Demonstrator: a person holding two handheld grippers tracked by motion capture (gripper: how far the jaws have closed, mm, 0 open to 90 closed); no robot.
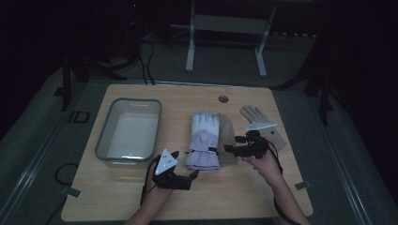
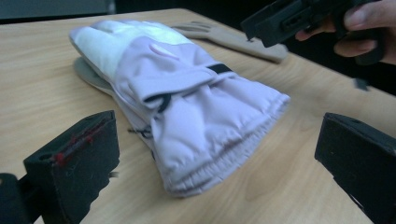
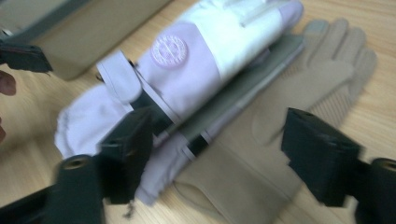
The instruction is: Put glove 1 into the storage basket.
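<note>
**Gloves on worktop: condition and handling**

A padded lilac and white ski glove (image 1: 204, 140) is found lying flat near the middle of the wooden worktop (image 1: 244, 192), cuff toward the person, fingers pointing away. It rests partly on top of a thin tan knit glove (image 3: 261, 154); a second tan glove (image 1: 263, 124) lies just beside, to the right. A clear plastic tub (image 1: 129, 132) stands to the left, apparently empty.

The left tongs (image 2: 215, 158) are held wide open, nothing gripped, aimed at the gathered cuff. The right tongs (image 3: 219, 149) are likewise open and empty, poised over the overlapping gloves.

The ski glove is judged light, soft and bulky, likely to compress and sag when lifted. The elasticated cuff or the strap at the wrist is judged the firmest hold. The smooth shell may slip; the knit gloves are limp and could drag along.
</note>
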